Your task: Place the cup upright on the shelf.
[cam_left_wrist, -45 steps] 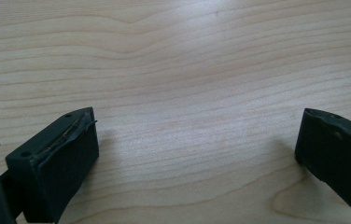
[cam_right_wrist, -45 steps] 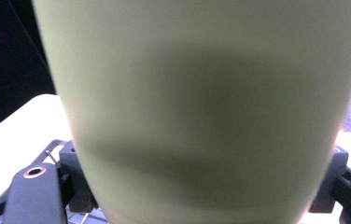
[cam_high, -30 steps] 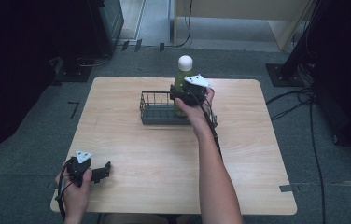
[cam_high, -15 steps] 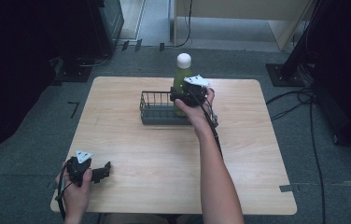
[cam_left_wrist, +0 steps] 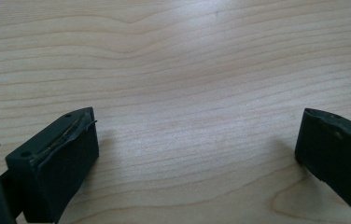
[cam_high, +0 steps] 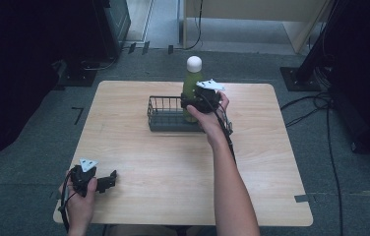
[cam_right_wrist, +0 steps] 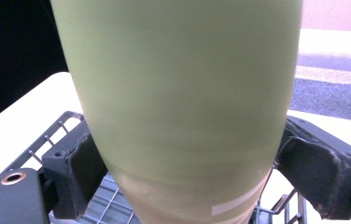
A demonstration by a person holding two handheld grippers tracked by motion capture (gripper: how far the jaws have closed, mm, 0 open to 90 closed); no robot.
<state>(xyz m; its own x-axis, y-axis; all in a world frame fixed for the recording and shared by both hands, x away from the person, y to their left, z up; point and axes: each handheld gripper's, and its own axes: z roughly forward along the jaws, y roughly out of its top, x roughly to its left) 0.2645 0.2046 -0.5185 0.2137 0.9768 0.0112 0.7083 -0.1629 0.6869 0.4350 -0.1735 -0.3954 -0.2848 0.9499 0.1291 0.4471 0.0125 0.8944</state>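
Note:
A green bottle (cam_high: 192,81) with a white cap stands upright in the right end of a dark wire basket (cam_high: 166,116) at the far middle of the table. My right gripper (cam_high: 197,102) is shut on the bottle's body; in the right gripper view the green bottle (cam_right_wrist: 178,93) sits between both pads, over the wire basket (cam_right_wrist: 52,137). Down at the near left corner, my left gripper (cam_high: 107,181) rests low over the wood. Its jaws stand wide apart with nothing between them, and in the left gripper view my left gripper (cam_left_wrist: 197,154) frames bare tabletop.
The wooden table (cam_high: 173,167) has its edge close to the left hand at the near left. Cables (cam_high: 330,113) trail across the grey floor to the right. A dark stand base (cam_high: 296,78) sits beyond the far right corner.
The bottle and right gripper have shifted very slightly in the basket; the left gripper has stayed still.

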